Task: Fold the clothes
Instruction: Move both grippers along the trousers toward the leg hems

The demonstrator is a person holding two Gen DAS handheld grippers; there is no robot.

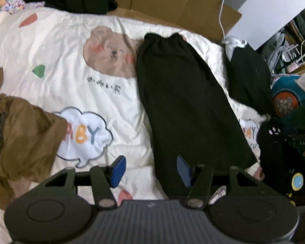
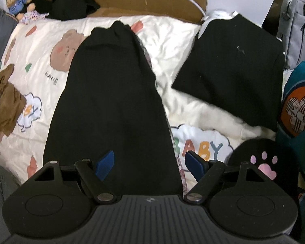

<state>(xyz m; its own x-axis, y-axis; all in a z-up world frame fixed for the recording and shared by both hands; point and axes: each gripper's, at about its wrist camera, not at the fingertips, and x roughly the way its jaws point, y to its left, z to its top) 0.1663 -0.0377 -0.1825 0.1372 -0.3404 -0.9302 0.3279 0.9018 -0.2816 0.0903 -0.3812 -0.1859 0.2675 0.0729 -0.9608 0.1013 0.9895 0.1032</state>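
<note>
Bed: cream quilt [image 1: 50, 46] printed with bears and "BABY" clouds carries all the clothes; cardboard stands behind it.
Left tongs [image 1: 150, 169]: blue pads spread wide, nothing between them, hanging over the near hem of the black garment [image 1: 183, 93], which passes under the right-hand pad only.
Right tongs [image 2: 150, 165]: also spread and holding nothing; the same black garment [image 2: 113, 101] fills most of the gap between the pads, its right edge just inside the right-hand pad.
Long axis: the garment runs straight away from both tongs, wide hem nearest, narrowing to a gathered waistband at the far end.
Nearer hand: the right one sits squarely over the hem; the left is off toward the garment's left edge.
State of garment: it lies flat as one long panel, which I judge would suit either a piece halved lengthwise or one merely laid out; the pictures do not settle which.
Brown garment [image 1: 20, 132]: crumpled heap at the left edge of the quilt, well apart.
Folded black piece [image 2: 229, 69]: neat rectangle to the right, farther back.
Far pile: dark bundle [image 2: 73, 4] beside soft toys [image 2: 18, 4].
Containers: cardboard box [image 1: 172, 2] beyond the bed; only a glimpse of pale patterned stuff at its top edge.
</note>
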